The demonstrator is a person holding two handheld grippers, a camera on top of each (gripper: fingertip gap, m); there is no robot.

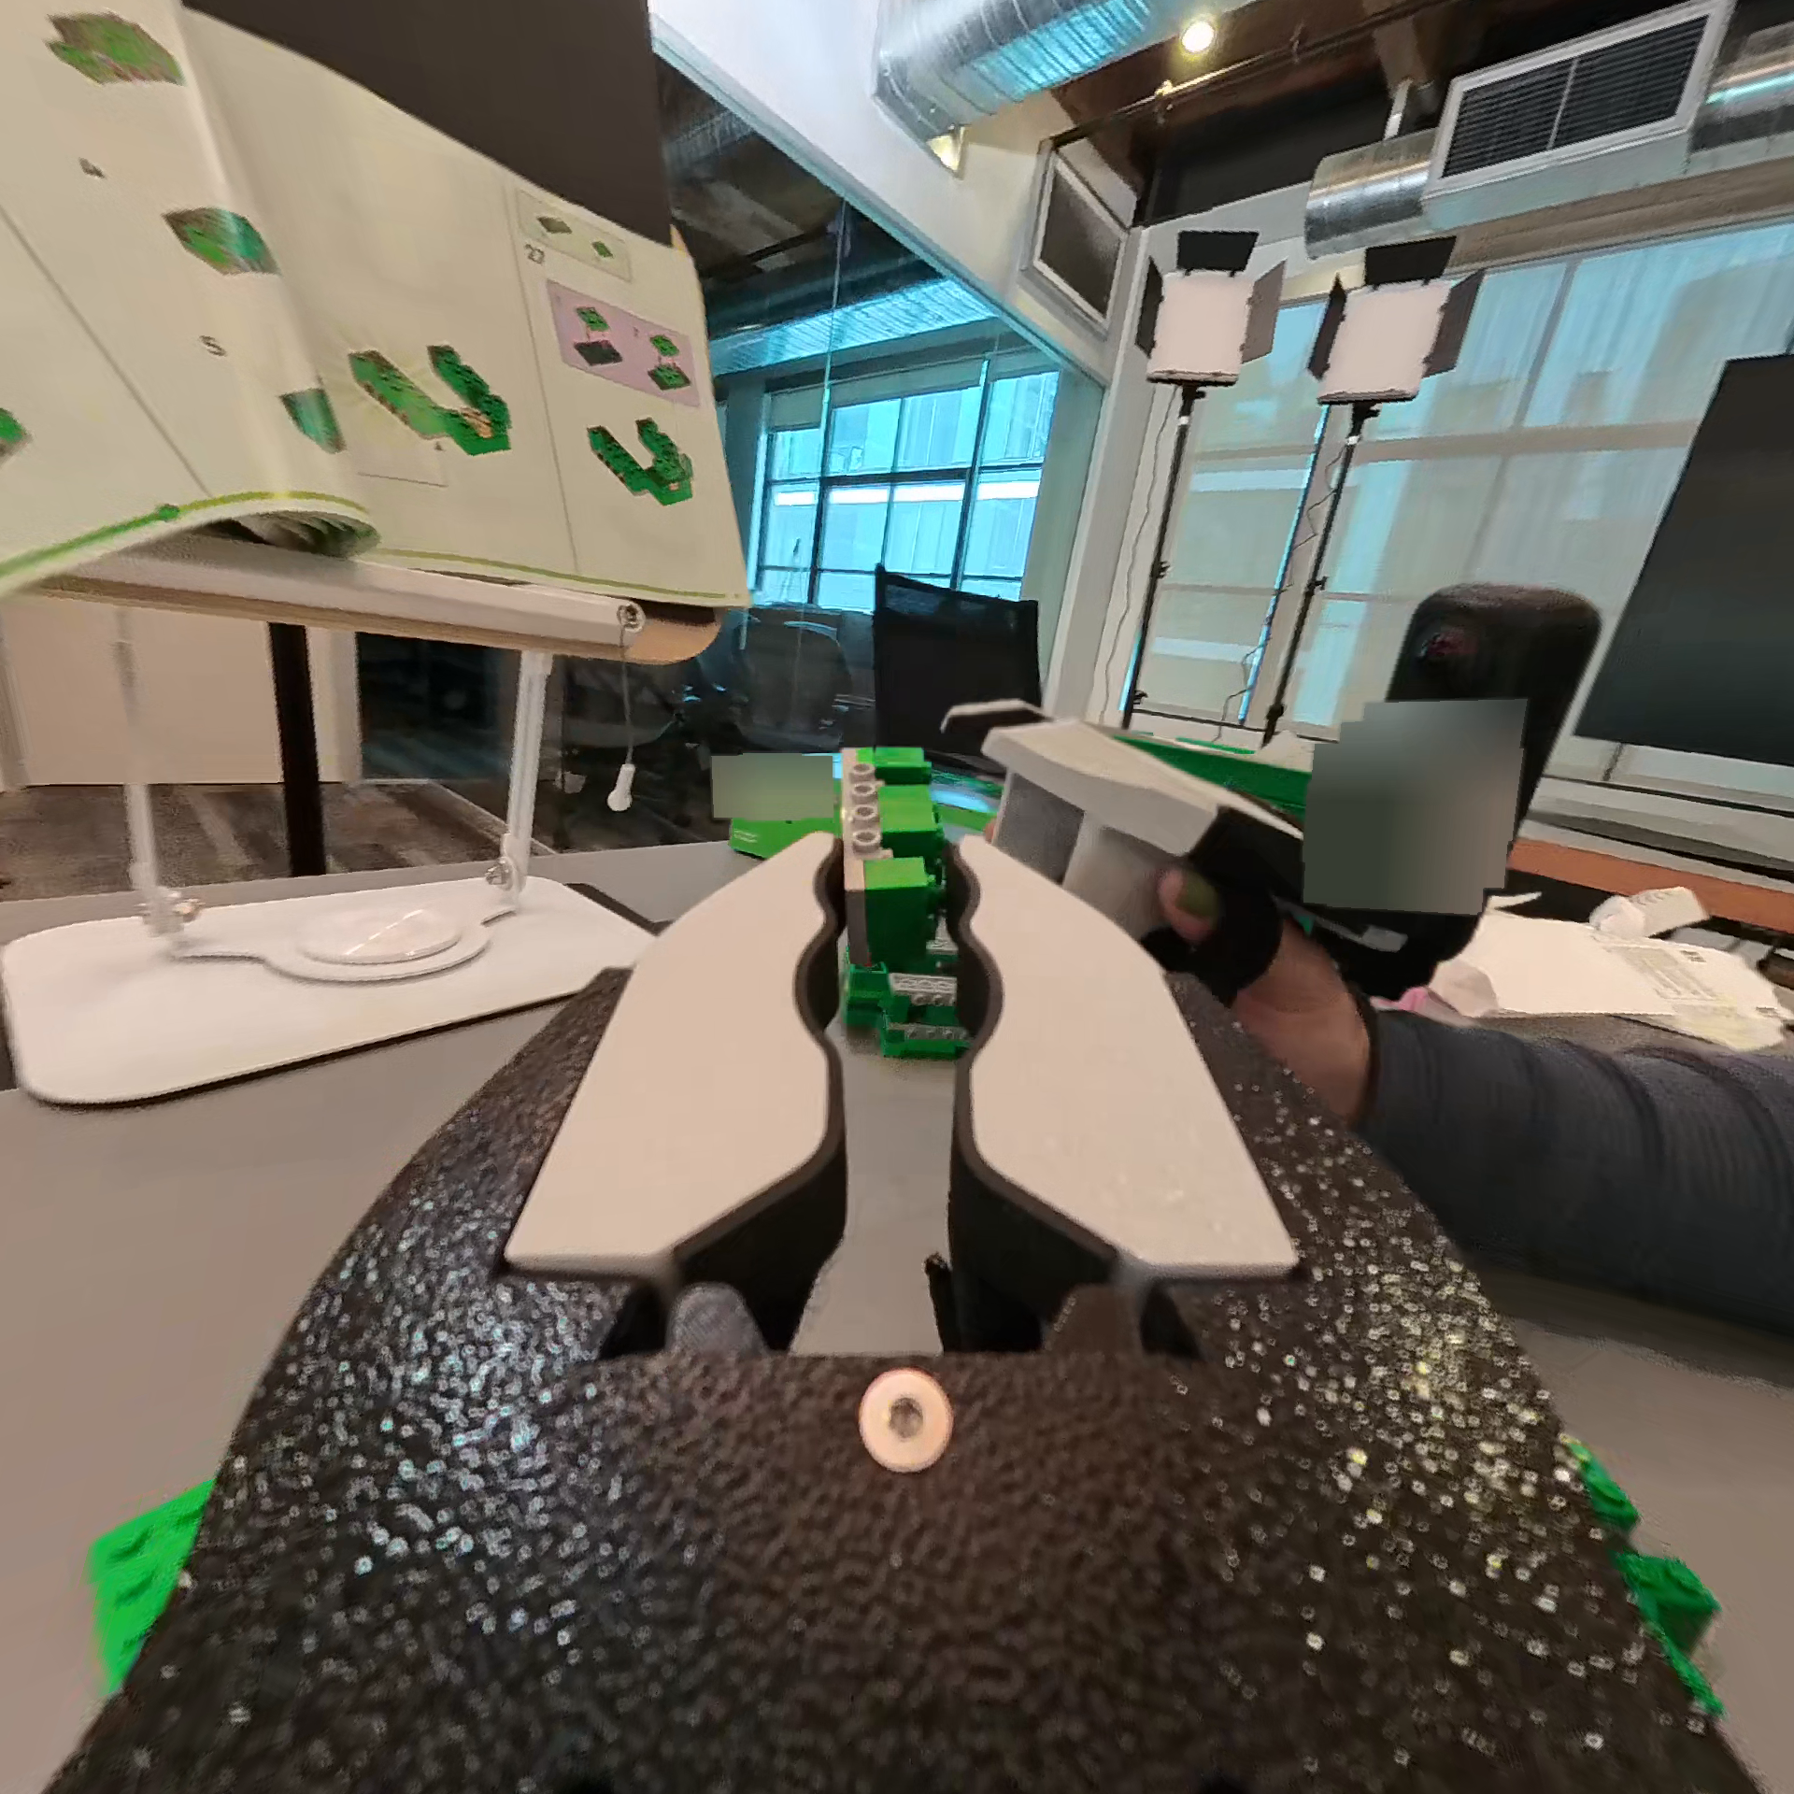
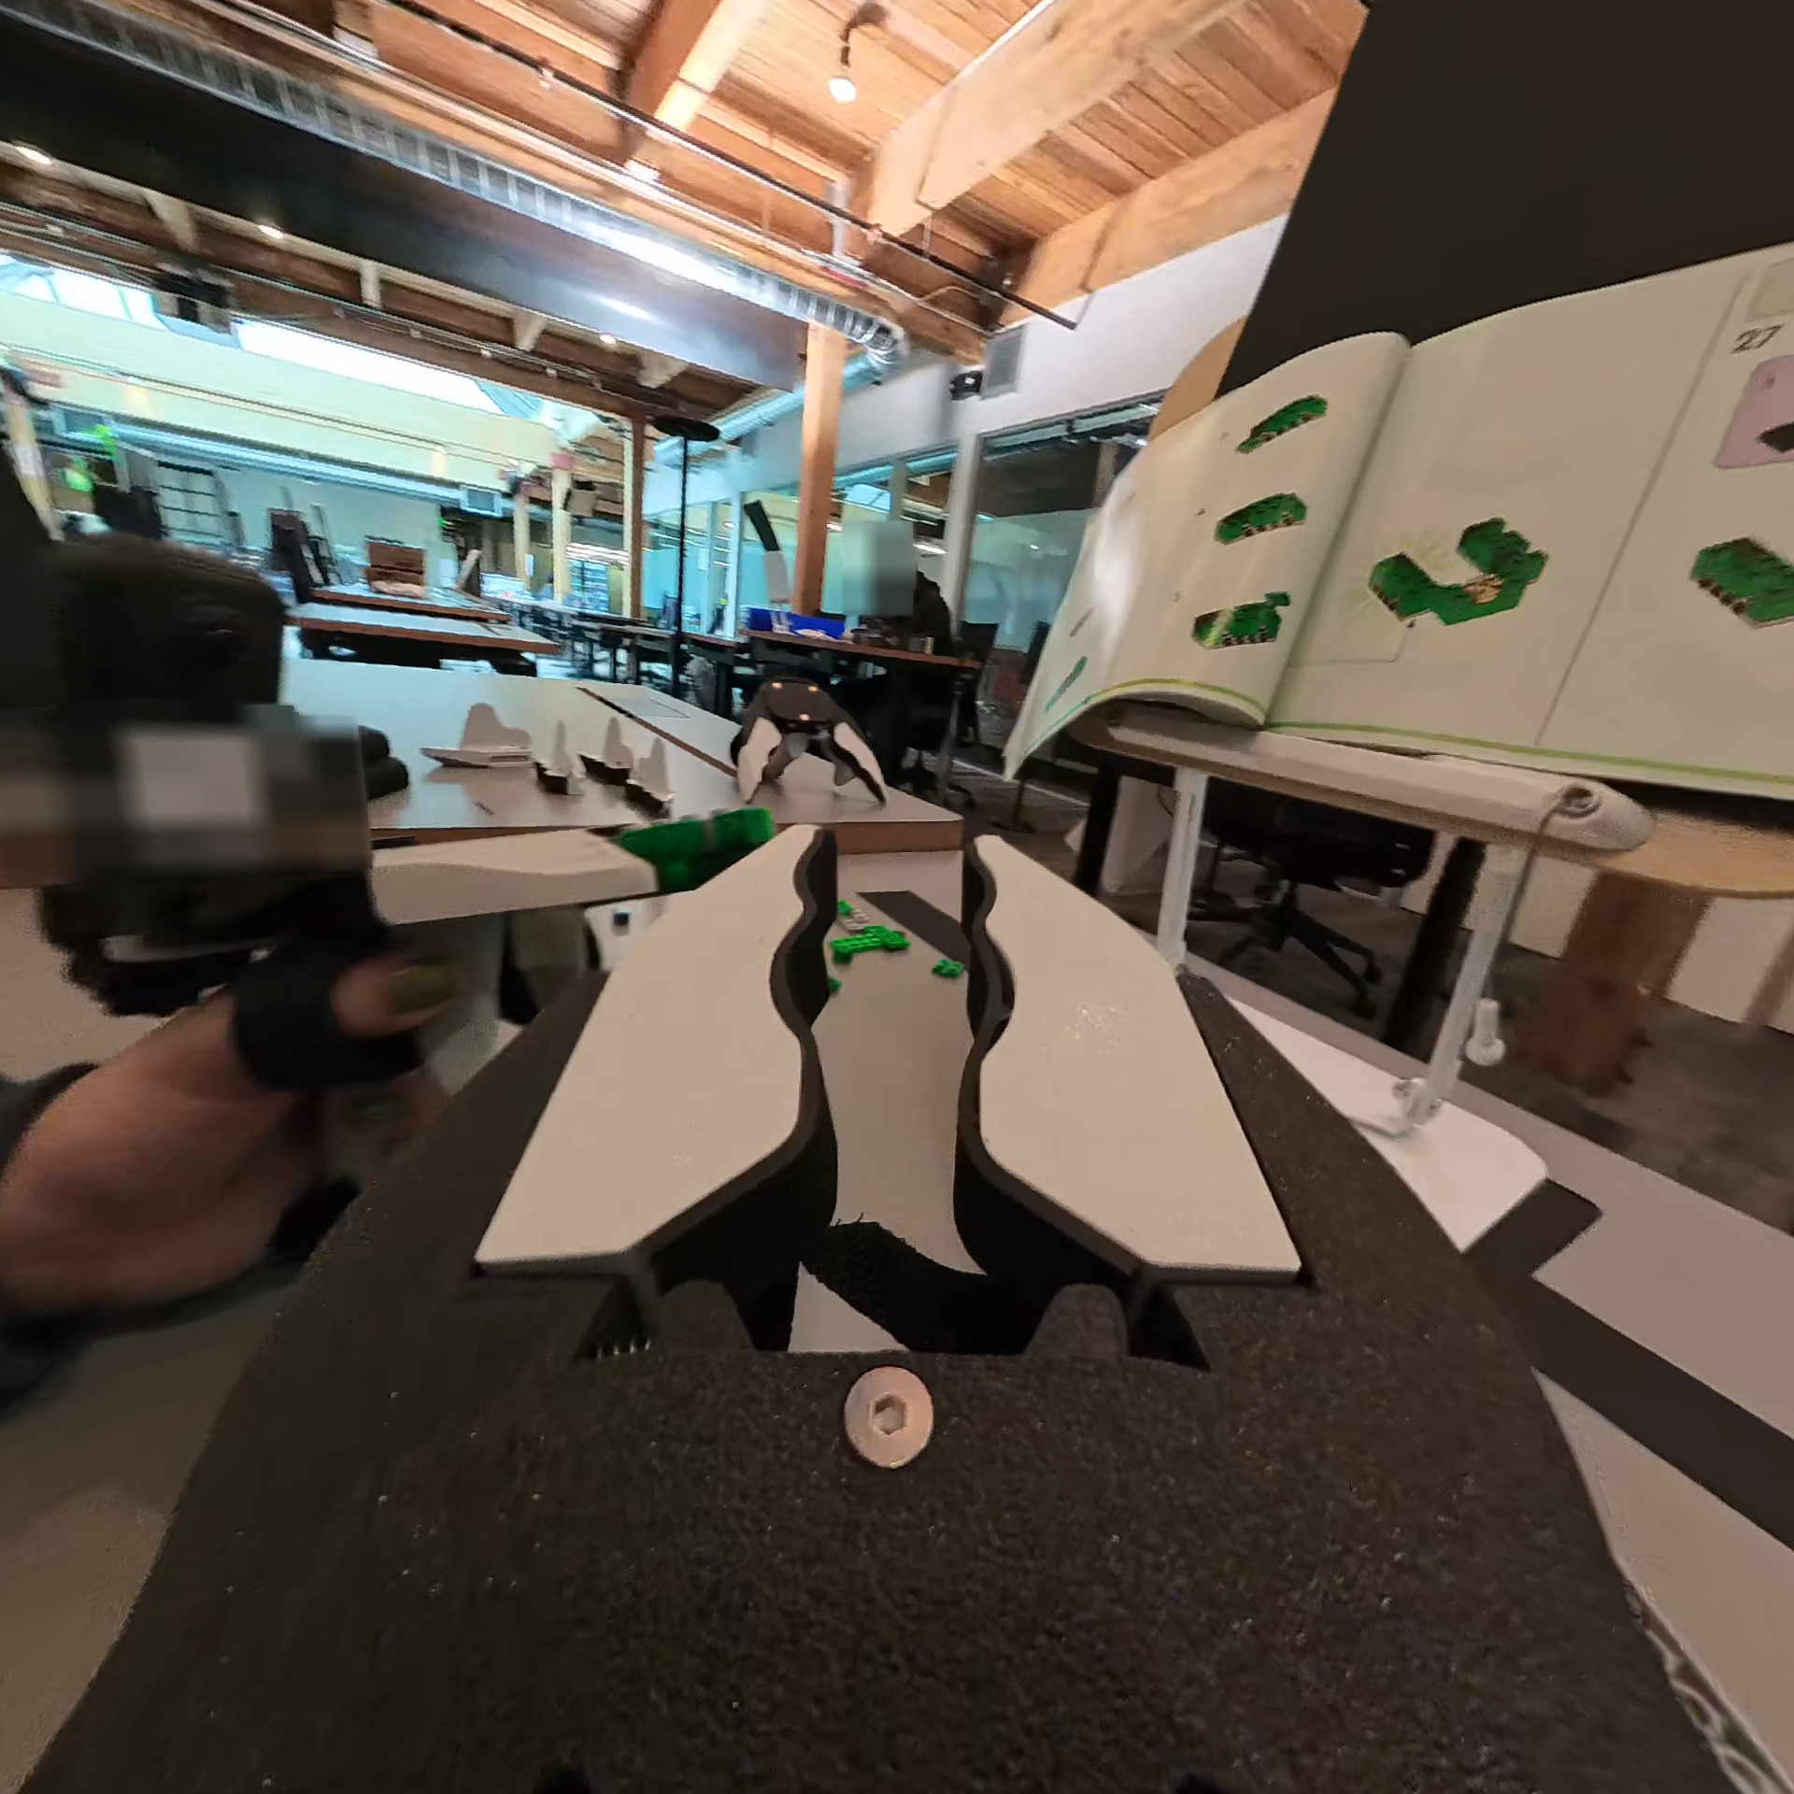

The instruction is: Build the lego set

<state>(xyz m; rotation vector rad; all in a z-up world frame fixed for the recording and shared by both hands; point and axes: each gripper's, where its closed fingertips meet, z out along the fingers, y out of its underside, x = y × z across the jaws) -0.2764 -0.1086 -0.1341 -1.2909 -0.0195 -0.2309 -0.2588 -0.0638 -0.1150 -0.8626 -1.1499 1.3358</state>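
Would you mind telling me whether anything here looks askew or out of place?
Nothing looks damaged. The left gripper grips the green lego assembly standing on end, and loose green pieces lie scattered on the table.

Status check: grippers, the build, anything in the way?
Left gripper shut on green lego assembly. Right gripper open, empty. Loose green pieces ahead on table. Nothing blocking.

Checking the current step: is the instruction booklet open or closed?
Open: the instruction booklet lies spread on its white stand, two pages showing.
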